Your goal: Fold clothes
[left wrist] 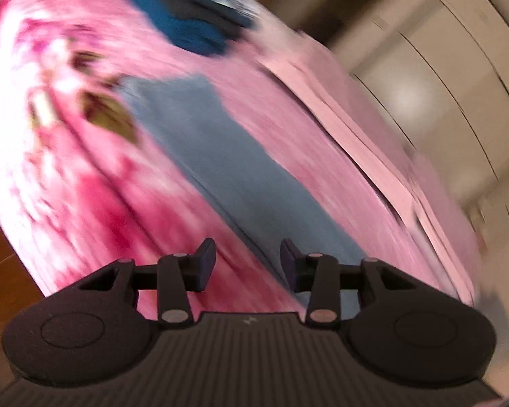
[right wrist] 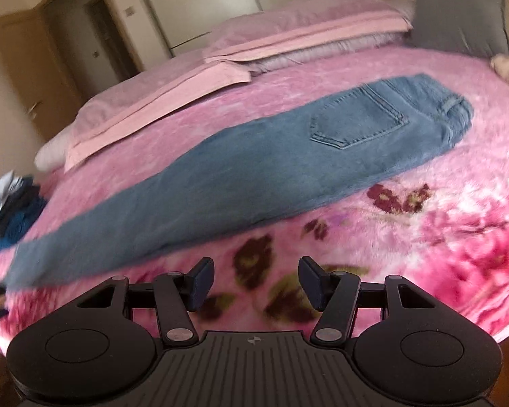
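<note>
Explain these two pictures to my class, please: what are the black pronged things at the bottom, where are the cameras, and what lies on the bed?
There is no robot here. A person holds a two-finger gripper in each hand, each carrying a camera looking forward along its fingers. One picture shows the left gripper, the other the right gripper. Both are open and hold nothing. On the pink floral blanket a pair of blue jeans lies stretched out, with pink pillows behind and a pile of dark clothes at the edge.

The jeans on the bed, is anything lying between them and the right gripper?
Nothing visible. Only bare floral blanket separates the open right gripper from the jeans.
</note>
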